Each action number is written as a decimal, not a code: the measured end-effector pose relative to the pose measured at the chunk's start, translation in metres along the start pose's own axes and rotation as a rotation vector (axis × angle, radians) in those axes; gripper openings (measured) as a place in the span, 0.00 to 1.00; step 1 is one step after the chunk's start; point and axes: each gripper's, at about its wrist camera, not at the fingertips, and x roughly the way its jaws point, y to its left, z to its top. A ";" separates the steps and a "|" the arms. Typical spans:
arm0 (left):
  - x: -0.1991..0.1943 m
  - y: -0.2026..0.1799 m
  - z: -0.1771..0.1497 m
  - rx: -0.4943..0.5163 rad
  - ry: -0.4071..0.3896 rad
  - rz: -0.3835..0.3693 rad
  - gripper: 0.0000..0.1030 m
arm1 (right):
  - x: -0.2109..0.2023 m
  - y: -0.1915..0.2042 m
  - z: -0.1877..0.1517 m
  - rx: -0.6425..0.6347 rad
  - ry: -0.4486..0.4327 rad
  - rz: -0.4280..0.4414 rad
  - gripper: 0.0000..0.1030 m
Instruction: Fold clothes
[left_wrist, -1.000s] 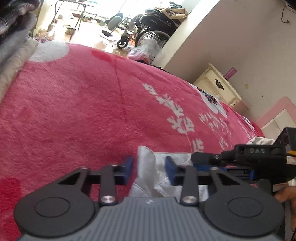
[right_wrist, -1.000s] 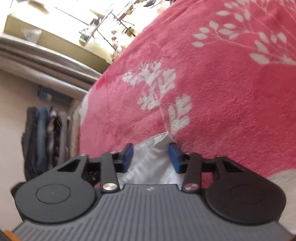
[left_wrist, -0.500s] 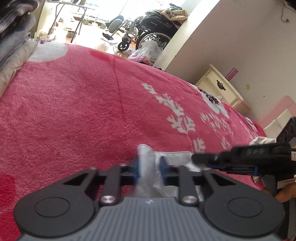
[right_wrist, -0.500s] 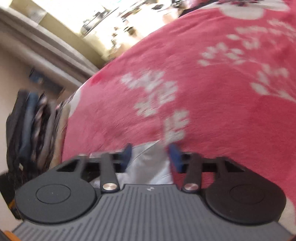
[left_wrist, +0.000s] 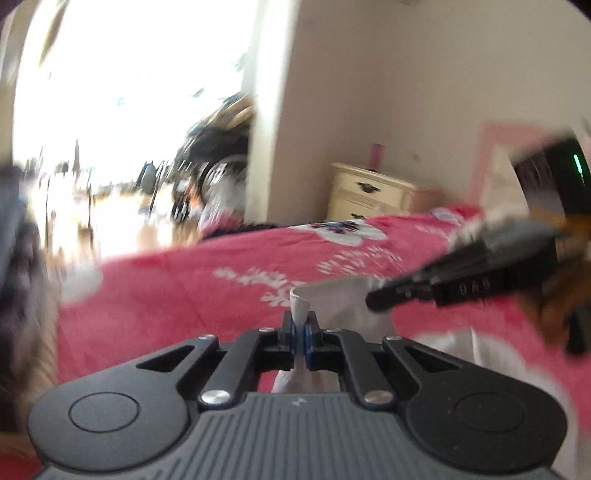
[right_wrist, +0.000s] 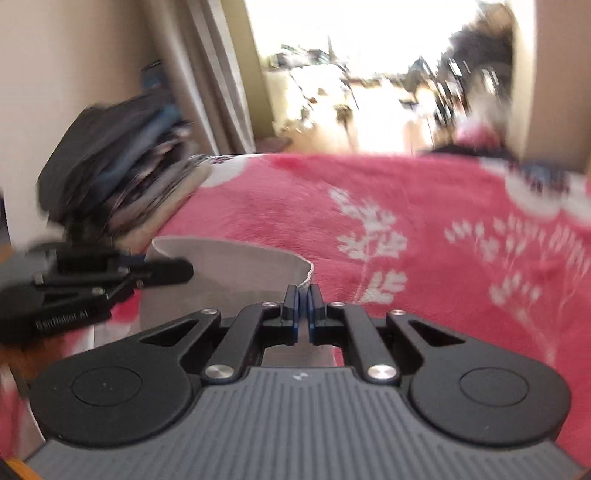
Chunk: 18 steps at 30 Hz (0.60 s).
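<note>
Both claws, left claw and right claw, grip the pale garment corners, seemingly lifting; next, carry them over evenly.

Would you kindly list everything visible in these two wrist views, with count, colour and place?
garment: one, pale grey-white, lifted off the blanket by two corners.
blanket: one, red with white leaf prints, covering the bed.
clothes pile: one, mostly dark, on the bed's far end by the wall.
curtain: one, beige, beside the bright opening.
nightstand: one, cream, against the wall behind the bed.
pink object: one, on the nightstand; too blurred to identify.
left gripper: black with blue pads, shut on a garment corner.
right gripper: black with blue pads, shut on another corner.
</note>
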 end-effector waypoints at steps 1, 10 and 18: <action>-0.008 -0.011 -0.005 0.074 0.004 -0.002 0.06 | -0.009 0.007 -0.003 -0.052 -0.010 0.000 0.03; -0.046 -0.064 -0.059 0.319 0.194 -0.074 0.39 | -0.049 0.066 -0.086 -0.446 0.148 0.014 0.05; -0.090 -0.046 -0.060 0.263 0.222 -0.090 0.60 | -0.070 0.067 -0.106 -0.490 0.225 -0.040 0.08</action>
